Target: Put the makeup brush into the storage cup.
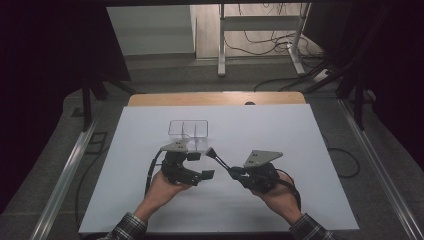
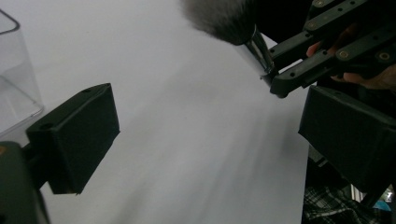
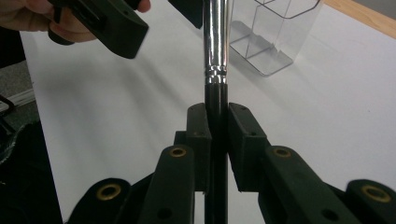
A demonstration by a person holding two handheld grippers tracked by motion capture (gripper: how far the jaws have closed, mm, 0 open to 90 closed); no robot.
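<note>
My right gripper is shut on the black handle of a makeup brush. The brush has a silver ferrule and a dark bristle head, and it points up-left toward the left gripper. My left gripper is open, its jaws wide apart with nothing between them. In the left gripper view the brush head hangs just beyond the jaws at the top. A clear plastic organiser box with inner dividers stands upright just behind the left gripper.
A white sheet covers the table, and a strip of wood shows at its far edge. Metal rails run along both sides. Beyond the table stand a desk frame and loose cables on the floor.
</note>
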